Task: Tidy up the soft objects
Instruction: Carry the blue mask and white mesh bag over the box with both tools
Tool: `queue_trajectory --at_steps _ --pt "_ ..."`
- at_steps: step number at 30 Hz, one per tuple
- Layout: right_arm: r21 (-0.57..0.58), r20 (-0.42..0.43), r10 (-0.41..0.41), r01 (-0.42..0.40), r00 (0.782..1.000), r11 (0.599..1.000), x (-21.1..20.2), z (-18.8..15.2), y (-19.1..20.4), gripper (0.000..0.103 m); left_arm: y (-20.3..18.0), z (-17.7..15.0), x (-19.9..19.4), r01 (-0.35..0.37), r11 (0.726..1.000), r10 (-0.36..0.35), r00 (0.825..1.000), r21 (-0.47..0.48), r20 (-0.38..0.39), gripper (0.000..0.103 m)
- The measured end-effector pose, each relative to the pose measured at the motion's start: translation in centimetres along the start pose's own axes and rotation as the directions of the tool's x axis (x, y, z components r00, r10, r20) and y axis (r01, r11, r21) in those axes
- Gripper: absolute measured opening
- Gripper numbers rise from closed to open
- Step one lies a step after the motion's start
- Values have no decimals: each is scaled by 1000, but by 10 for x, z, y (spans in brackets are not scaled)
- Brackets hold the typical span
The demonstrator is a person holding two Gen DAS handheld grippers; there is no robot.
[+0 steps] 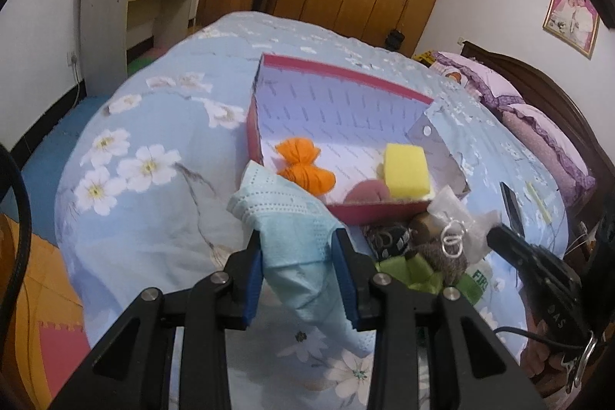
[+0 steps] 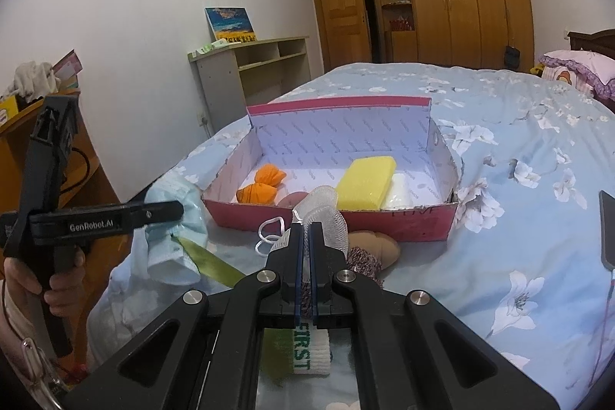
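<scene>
A red cardboard box [image 1: 346,68] [image 2: 338,102] with a white inside lies on the bed. In it are an orange yarn bundle [image 1: 303,166] [image 2: 261,187], a yellow sponge [image 1: 407,171] [image 2: 365,183] and a pink round piece [image 1: 365,193]. My left gripper [image 1: 298,248] [image 2: 178,210] is shut on a light blue cloth [image 1: 284,218] [image 2: 169,252], held up just left of the box's near corner. My right gripper [image 2: 306,231] [image 1: 496,235] is shut on a white mesh puff [image 2: 326,210] [image 1: 449,210] with a cord loop, in front of the box's near wall.
Between the grippers lie a green ribbon [image 2: 211,260], speckled yarn [image 2: 361,260], a tan plush piece [image 2: 376,243] and a white band lettered FIRST [image 2: 311,348]. A phone [image 2: 607,229] lies at the right. Pillows [image 1: 538,125], a shelf desk [image 2: 253,75] and wardrobes ring the bed.
</scene>
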State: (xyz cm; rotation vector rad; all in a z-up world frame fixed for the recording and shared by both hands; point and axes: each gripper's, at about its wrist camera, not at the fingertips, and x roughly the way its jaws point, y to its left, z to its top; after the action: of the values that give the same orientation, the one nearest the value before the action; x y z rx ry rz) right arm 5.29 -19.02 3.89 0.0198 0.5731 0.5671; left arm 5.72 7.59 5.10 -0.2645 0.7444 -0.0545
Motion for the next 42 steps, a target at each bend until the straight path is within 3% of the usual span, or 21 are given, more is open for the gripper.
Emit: queue_trajectory --at_steps 13,27,36,42 --pt "0 5 1 -1 1000 1000 0 1 -1 4 7 25 -19 -50 999 49 996 21 78 36" --pt "-22 -19 43 -44 999 999 5 -3 12 4 44 -8 4 -108 993 105 993 -49 -55 36" --pt "-68 -109 135 -143 985 987 36 -16 47 4 58 -15 2 -142 988 138 989 -57 -57 36" --pt "-120 -188 126 -150 974 981 61 -30 62 4 68 -13 -4 -182 981 180 983 -66 -36 36"
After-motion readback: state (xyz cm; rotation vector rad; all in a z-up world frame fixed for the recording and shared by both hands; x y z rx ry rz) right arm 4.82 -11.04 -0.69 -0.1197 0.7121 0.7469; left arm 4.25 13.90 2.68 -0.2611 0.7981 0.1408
